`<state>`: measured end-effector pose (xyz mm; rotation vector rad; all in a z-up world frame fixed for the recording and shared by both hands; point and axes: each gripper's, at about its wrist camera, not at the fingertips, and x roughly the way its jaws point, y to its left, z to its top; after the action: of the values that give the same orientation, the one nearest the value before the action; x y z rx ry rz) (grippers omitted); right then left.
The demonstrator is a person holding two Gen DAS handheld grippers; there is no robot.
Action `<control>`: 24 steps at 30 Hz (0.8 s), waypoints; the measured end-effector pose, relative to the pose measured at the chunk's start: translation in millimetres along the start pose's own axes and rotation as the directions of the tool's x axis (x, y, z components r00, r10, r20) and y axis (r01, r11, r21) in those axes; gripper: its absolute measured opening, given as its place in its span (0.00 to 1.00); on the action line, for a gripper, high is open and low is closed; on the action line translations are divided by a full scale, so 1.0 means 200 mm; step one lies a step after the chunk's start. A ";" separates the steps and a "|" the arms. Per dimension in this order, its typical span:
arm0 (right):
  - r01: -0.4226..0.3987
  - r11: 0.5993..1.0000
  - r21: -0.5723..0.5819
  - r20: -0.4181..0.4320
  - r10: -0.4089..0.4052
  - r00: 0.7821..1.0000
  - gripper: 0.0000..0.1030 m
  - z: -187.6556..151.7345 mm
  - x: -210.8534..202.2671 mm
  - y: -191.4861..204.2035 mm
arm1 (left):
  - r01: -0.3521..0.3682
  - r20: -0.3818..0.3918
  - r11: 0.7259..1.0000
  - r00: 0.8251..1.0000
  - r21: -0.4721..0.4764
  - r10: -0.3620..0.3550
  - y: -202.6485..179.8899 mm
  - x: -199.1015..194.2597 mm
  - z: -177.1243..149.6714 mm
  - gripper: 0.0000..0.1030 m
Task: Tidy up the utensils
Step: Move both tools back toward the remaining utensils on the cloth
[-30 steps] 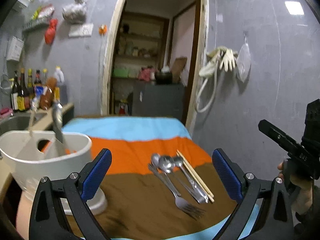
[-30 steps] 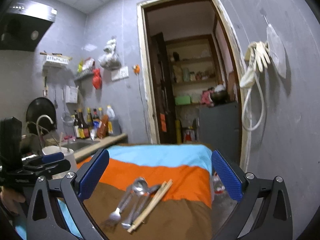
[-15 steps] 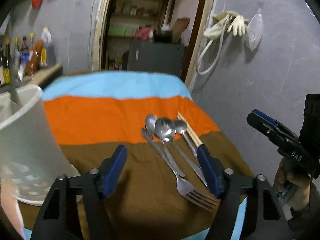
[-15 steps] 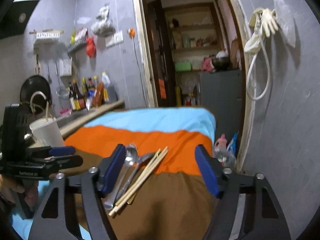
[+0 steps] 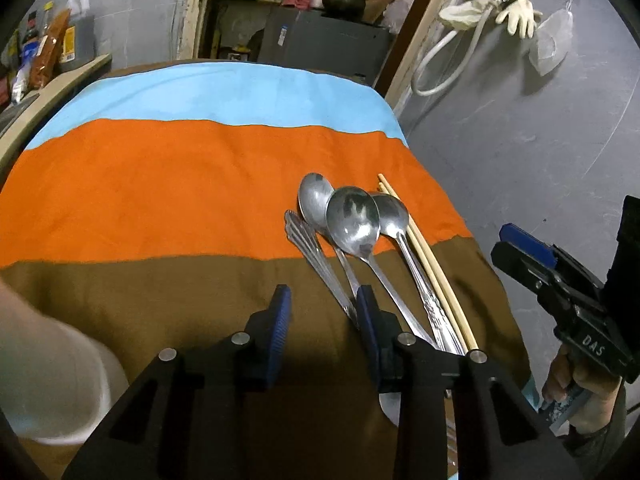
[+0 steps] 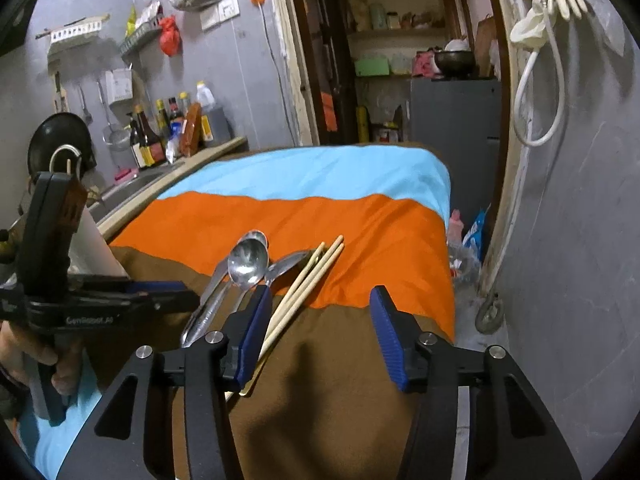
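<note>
Three steel spoons (image 5: 352,222), a steel fork (image 5: 316,260) & pale wooden chopsticks (image 6: 308,284) lay bunched near the right edge of the striped blue-orange-brown cloth (image 5: 160,184). L gripper (image 5: 324,324) narrow, closing, nothing btwn pads; R gripper (image 6: 320,328) half-wide, closing on nothing.

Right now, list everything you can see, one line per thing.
spoons: three, silver, side by side on the cloth, bowls on the orange stripe
fork: one, silver, left of the spoons
chopsticks: one pair, pale wood, right of the spoons
tablecloth: one, blue, orange and brown stripes
white container: one, near left corner
bottles: several, dark, on the counter
rubber glove: one, cream, hanging on the wall
left tool: closing, nothing between the pads, just left of the spoon handles
right tool: closing, nothing gripped, beside the chopsticks
</note>
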<state>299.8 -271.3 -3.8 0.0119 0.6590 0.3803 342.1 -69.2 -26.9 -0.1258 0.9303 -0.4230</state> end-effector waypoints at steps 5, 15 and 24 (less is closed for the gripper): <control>0.015 1.000 -0.014 -0.053 -0.015 0.998 0.47 0.01 0.06 0.01 | -0.021 -0.015 0.999 1.000 0.027 0.021 0.00 0.05 0.05 0.24; 0.050 0.997 -0.065 -0.185 -0.062 0.981 0.43 0.04 0.24 0.05 | -0.028 -0.014 0.999 0.999 0.034 0.029 0.03 0.08 0.07 0.12; 0.096 0.994 -0.061 -0.192 -0.106 0.976 0.38 0.05 0.25 0.03 | -0.025 -0.014 0.999 1.000 0.040 0.026 0.01 0.10 0.08 0.12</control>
<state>339.5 -246.8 -24.4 -0.1084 0.8401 0.3020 366.6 -76.2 -32.3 -0.0745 0.9365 -0.4194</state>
